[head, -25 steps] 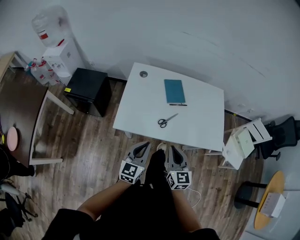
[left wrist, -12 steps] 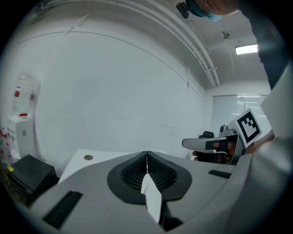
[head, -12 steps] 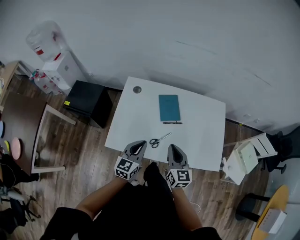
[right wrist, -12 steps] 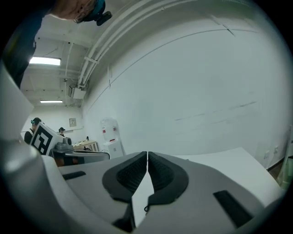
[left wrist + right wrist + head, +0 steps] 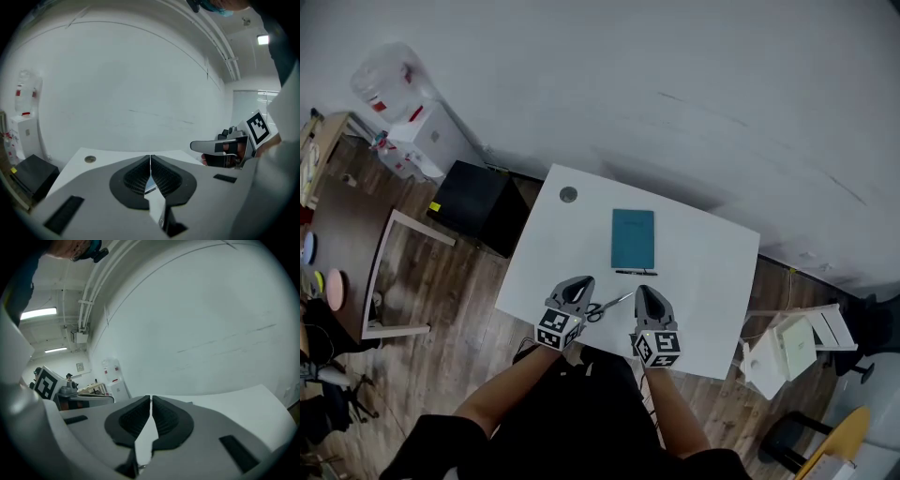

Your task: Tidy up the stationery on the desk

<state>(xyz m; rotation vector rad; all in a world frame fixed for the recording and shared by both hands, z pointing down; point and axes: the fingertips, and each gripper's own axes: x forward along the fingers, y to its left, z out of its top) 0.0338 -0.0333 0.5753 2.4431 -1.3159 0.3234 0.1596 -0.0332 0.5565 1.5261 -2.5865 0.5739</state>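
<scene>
- Left gripper view showed the left gripper with its fingers pressed together and nothing between them. Right gripper view showed the same for the right gripper: fingers closed and empty.
- Head view: a second earlier both grippers were over the floor, short of the worktop. They had since come forward to sit above its near edge, side by side.
- Scissors lay flat between the two grippers, handles just beside the left one. Contact could not be told, but they did not look gripped.
- Pen lay just beyond the right gripper's tips, along the near edge of the teal notebook. Whether pen and notebook touched could not be told.
- All three items sat in the same arrangement on the worktop as in the earlier frames, so nothing was tidied yet.
- Judgement: the approach was about done and the first pick was in range, scissors the likeliest target. The fingers had to spread before any grasp.
- Further out: a round cable port near the far left corner and a black cabinet on the floor left of the worktop.
</scene>
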